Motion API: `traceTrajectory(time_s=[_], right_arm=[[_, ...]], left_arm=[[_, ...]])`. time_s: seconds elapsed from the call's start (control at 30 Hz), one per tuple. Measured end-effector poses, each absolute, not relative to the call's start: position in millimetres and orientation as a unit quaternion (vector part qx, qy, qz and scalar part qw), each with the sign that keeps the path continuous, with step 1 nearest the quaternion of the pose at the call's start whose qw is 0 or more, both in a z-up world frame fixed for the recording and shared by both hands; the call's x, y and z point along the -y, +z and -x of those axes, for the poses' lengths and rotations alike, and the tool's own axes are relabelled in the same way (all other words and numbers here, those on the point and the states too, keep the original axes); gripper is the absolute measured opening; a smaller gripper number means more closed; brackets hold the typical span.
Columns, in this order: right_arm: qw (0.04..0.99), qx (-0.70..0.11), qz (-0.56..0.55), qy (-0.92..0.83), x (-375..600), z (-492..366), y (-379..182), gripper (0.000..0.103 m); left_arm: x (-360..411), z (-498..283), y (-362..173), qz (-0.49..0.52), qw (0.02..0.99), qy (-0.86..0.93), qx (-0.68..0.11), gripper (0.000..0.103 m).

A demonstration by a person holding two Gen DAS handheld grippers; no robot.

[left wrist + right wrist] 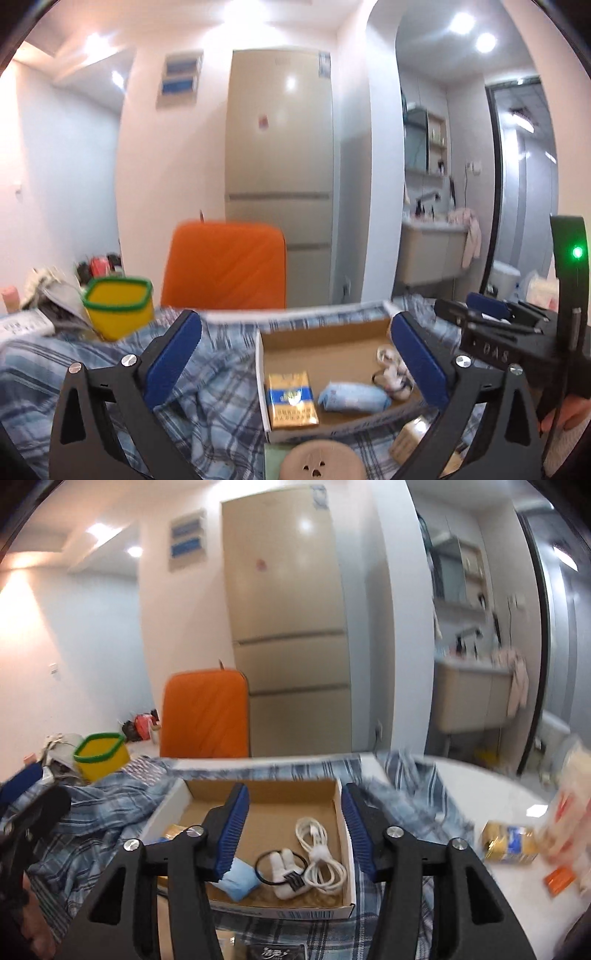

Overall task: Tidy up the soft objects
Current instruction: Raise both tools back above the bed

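Left gripper [295, 354] spread wide, fingers [173, 360] released, nothing between them. Right gripper [293, 834] partly spread, fingers [232, 830] released too, gripping nothing, hovering above the near end of the cardboard box [341, 812].

Shallow open cardboard box [260, 365] resting on a blue plaid cloth [207, 398] spread over the surface. Inside the box, on the left: a gold-and-blue packet [291, 400] lying flat against the left wall. Just right of it, near the middle: a light-blue soft pack [352, 397], tilted. On the right side of the box: a coiled white cable [321, 853], a white soft piece [286, 877] with a black-striped band, and a thin black ring [273, 869] looped about that piece.

Outside the box, right, on bare white surface [498, 794]: a second gold-and-blue packet [511, 843], well apart from the box. Far left on the cloth: a yellow container with a green rim [118, 308]. Beyond the surface: an orange chair back [225, 266] and a tall beige fridge [280, 147].
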State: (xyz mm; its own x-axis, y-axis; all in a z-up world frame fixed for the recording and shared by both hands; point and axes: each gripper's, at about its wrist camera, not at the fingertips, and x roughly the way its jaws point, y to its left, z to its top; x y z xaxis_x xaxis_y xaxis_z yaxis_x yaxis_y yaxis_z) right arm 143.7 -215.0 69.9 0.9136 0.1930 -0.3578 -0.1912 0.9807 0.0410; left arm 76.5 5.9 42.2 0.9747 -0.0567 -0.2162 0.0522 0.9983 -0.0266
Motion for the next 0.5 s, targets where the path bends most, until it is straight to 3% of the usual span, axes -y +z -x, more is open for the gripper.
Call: traceTrajectory(time_s=[0.2, 0.4, 0.5], right_arm=[[0.986, -0.123, -0.012, 0.108, 219, -96, 107, 0.064], [0.989, -0.086, -0.020, 0.120, 222, -53, 119, 0.089], [0.995, -0.057, -0.002, 0.087, 217, -36, 111, 0.092]], left_arm=[[-13, -31, 71, 0.004, 0.999, -0.014, -0.033, 0.102], [-21, -7, 71, 0.014, 0.999, -0.018, -0.024, 0.103], [-25, 4, 59, 0.014, 1.000, -0.014, -0.014, 0.103]])
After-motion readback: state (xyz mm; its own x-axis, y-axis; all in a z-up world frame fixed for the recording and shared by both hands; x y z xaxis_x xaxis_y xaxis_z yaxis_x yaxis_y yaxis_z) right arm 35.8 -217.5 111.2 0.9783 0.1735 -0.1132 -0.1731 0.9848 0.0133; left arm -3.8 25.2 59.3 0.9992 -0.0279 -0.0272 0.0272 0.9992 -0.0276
